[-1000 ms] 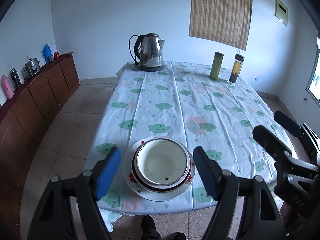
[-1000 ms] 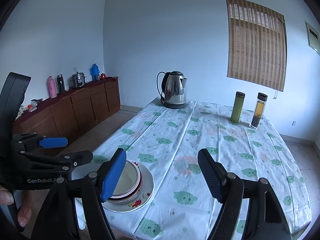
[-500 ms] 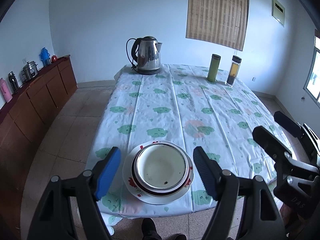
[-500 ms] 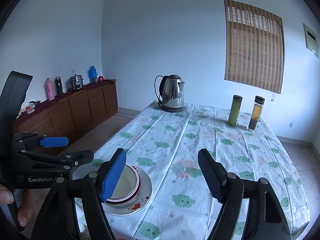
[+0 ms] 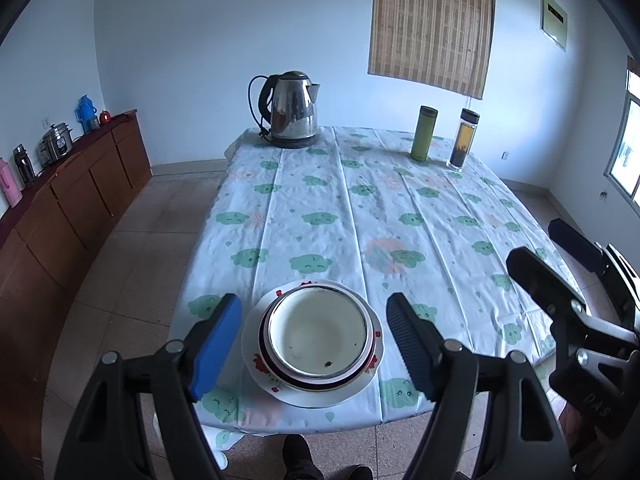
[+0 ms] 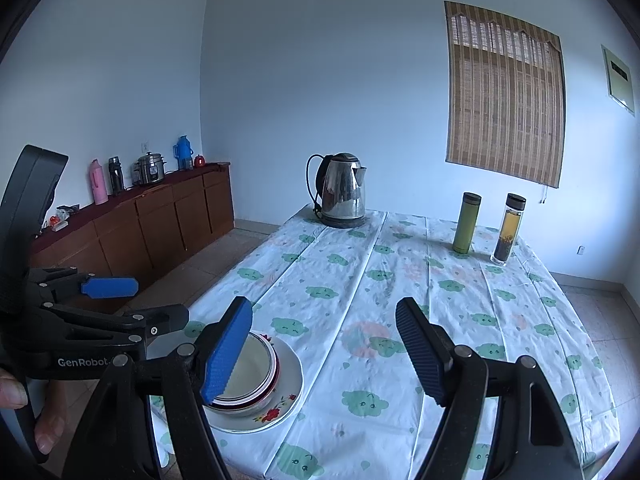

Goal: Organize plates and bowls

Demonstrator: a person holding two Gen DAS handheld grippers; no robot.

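Note:
A white bowl (image 5: 318, 330) sits nested in a red-rimmed bowl on a flowered white plate (image 5: 276, 384) near the table's front edge. My left gripper (image 5: 314, 340) is open and empty, held above and in front of the stack, its blue pads framing it. The stack also shows in the right wrist view: bowl (image 6: 252, 364), plate (image 6: 286, 396). My right gripper (image 6: 326, 344) is open and empty, to the right of the stack and above the table. The left gripper shows at the left of the right wrist view (image 6: 108, 300).
The table has a cloud-print cloth (image 5: 360, 216). A steel kettle (image 5: 290, 110) stands at the far end. A green flask (image 5: 424, 133) and a tea bottle (image 5: 462, 138) stand at the far right. A wooden sideboard (image 5: 80, 188) runs along the left wall.
Both grippers have drawn back and up a little from the table; the stack looks slightly farther away. The stack itself has not moved.

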